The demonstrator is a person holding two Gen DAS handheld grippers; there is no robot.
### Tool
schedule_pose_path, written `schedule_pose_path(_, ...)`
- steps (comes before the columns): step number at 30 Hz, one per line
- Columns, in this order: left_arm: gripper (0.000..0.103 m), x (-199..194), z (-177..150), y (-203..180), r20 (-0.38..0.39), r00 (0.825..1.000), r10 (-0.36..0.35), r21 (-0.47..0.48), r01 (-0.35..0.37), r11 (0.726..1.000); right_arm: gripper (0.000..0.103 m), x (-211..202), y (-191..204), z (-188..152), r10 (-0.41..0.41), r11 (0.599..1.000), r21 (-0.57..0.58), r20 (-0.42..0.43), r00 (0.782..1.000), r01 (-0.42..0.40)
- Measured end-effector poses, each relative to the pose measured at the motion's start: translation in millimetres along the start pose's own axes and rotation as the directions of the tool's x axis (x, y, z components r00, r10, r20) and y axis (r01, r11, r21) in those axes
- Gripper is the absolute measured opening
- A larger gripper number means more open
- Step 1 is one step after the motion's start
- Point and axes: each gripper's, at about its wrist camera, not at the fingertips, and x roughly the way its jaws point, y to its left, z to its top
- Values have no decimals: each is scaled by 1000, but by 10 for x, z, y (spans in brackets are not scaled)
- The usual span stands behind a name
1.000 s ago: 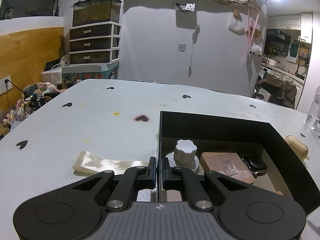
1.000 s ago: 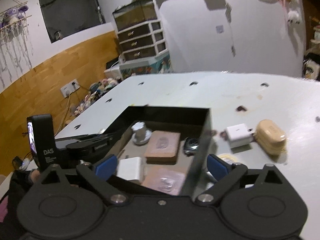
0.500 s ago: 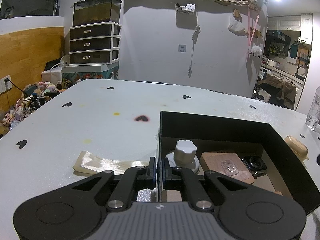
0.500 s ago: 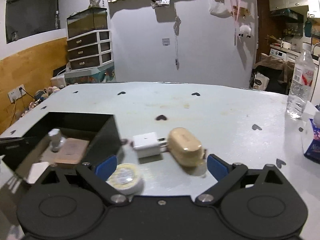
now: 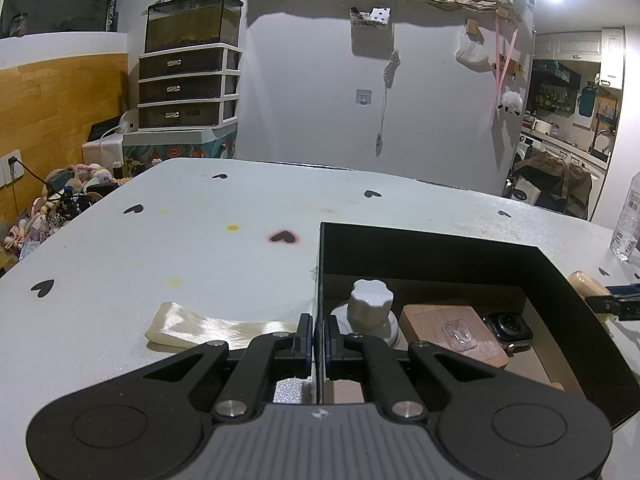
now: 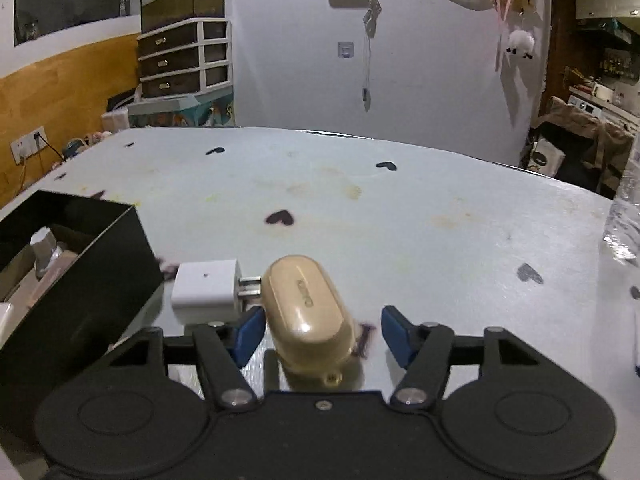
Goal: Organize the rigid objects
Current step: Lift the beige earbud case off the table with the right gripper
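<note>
**Beige case between closing jaws, box wall pinched**

Black box [image 5: 440,248] sits on the white table [image 5: 200,240], its left wall clamped by the left gripper [image 5: 319,336], pitched downward. Right gripper [image 6: 322,330] also tilts down; its jaws have just been closing around the beige case [image 6: 308,312], left pad near touching, right pad still apart. White charger [image 6: 206,290] lies at the case's nine o'clock, prongs touching it.

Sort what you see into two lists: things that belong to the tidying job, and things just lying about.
Job: black box, beige case, white charger, smartwatch, white knob, wooden block.
Lying about: ribbon, water bottle, drawer unit.
</note>
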Motion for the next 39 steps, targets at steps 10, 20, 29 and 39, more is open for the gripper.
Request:
schedule_pose_path(10,5,5,20,13,-13,1000,-10,-9,10,1000,51,-142,242,-16,66,998,-7,-85,994,-67)
schedule_pose_path(20,5,-15,26,29,-23,1000,-14,-1,14,1000,52,79,225,188,20,999,40,-148,989,-14)
schedule_pose_path(29,3,-20,10,1,-17,1000,-4,21,4,1000,49,109,237,188,-36,996,78,-184,982,51)
schedule_pose_path(39,3,-31,3,-11,-17,1000,2,23,-2,1000,46,-488,556,570,63,996,69,-7,998,-62)
